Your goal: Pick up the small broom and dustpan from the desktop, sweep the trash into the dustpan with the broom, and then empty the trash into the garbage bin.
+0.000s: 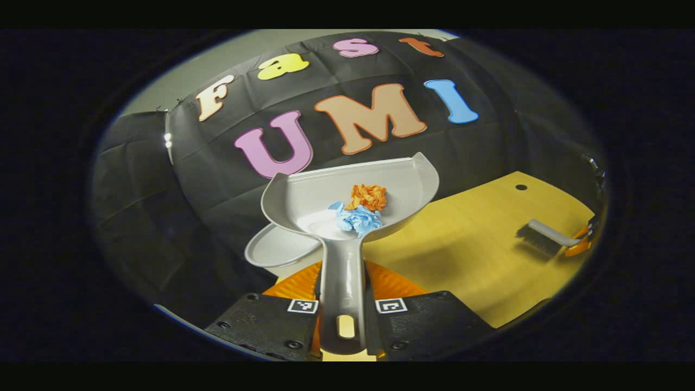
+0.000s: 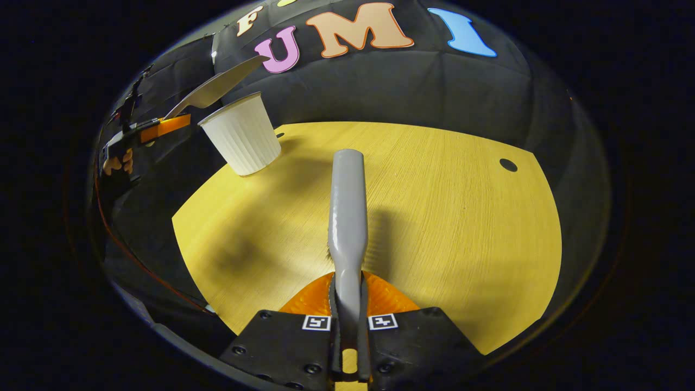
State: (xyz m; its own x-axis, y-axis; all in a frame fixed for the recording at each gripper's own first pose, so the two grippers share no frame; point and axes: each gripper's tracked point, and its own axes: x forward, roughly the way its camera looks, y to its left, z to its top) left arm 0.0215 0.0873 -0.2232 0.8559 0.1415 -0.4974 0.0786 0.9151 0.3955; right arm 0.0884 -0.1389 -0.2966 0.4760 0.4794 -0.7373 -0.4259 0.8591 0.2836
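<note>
Over on the left, the left gripper (image 1: 343, 320) has its jaws closed on the handle of the grey dustpan (image 1: 347, 201), held up above the white garbage bin (image 2: 241, 141) at the desk's (image 2: 434, 217) left edge, with an orange wad (image 1: 368, 196) and a blue wad (image 1: 357, 219) of trash lying in the pan. To the right, the right gripper (image 2: 347, 331) has its jaws clamped on the small broom's (image 2: 347, 212) handle, holding the broom low over the bare yellow desk.
</note>
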